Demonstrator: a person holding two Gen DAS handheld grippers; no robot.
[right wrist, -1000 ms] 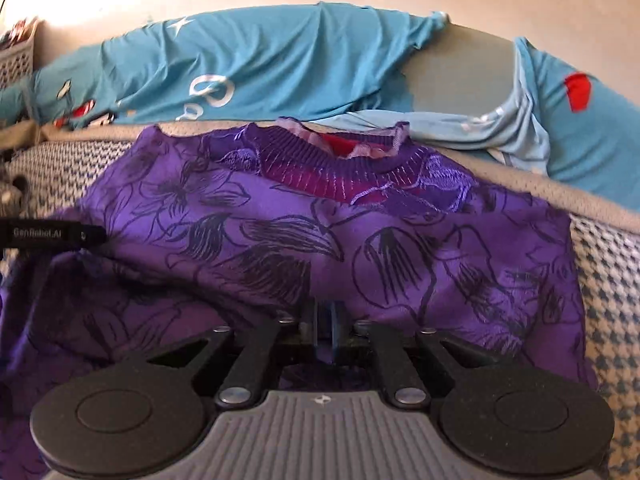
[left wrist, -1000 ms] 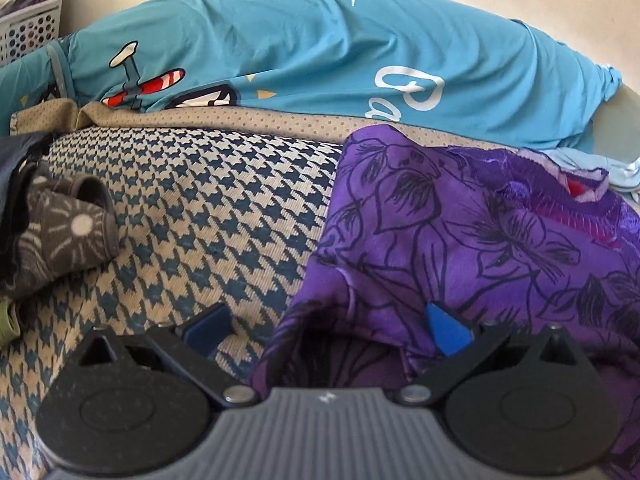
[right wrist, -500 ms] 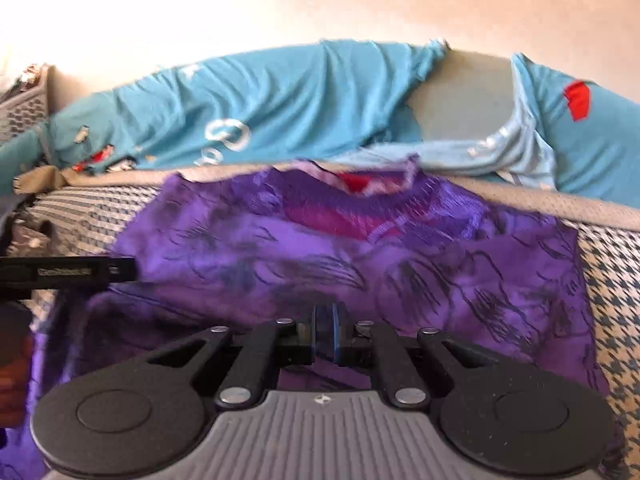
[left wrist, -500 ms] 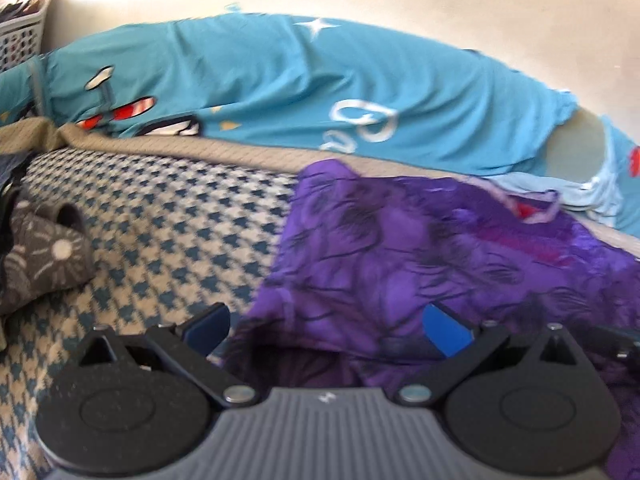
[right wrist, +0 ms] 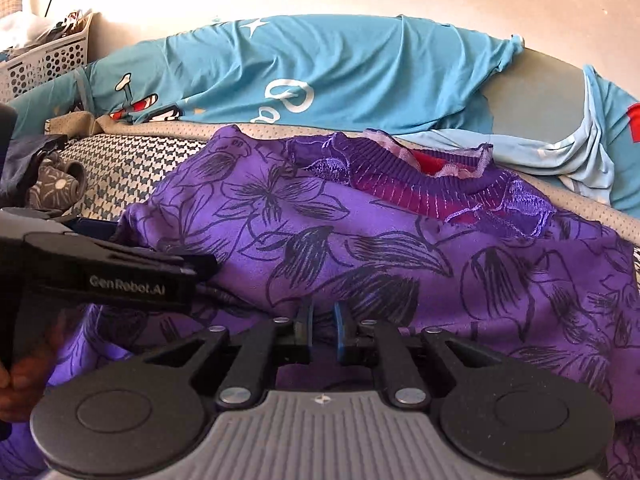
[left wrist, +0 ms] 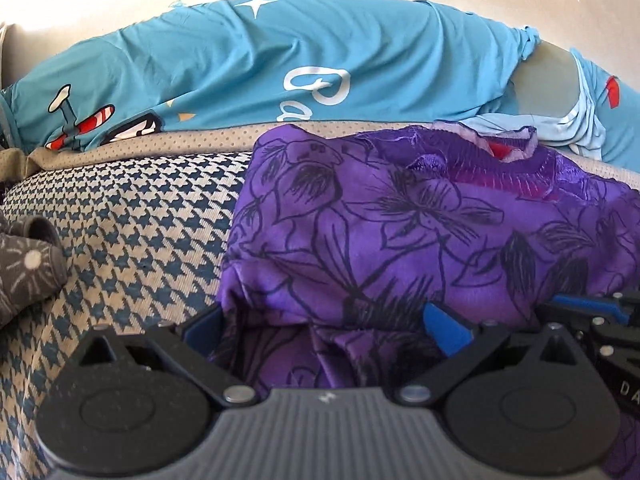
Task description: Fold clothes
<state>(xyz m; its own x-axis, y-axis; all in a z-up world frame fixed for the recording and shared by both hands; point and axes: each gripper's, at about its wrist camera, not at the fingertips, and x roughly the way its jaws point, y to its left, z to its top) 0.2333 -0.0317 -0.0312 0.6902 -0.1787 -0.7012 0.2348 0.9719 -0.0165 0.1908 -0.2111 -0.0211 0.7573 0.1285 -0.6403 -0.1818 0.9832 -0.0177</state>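
Note:
A purple floral garment (left wrist: 400,232) (right wrist: 360,248) lies on the houndstooth cover (left wrist: 132,232), its ribbed neckline (right wrist: 440,184) toward the far side. My left gripper (left wrist: 324,330) is open wide at the garment's left near corner, and a bunched fold of purple cloth sits between its blue pads (left wrist: 444,332). My right gripper (right wrist: 323,330) is over the near edge further right. Its jaws are opening, with a narrow gap between the pads (right wrist: 340,328) and purple cloth just beyond them. The left gripper's black casing (right wrist: 120,276) shows at the left of the right wrist view.
A teal cartoon-print cloth (left wrist: 280,60) is heaped along the wall behind. Grey patterned socks (left wrist: 28,264) lie at the left, and a white perforated basket (right wrist: 44,60) stands at the back left. A hand (right wrist: 16,380) holds the left gripper.
The right gripper's pads, pressed together before, now stand slightly apart. Both grippers have drawn closer together over the garment's near edge. The left gripper looms larger in the right wrist view.

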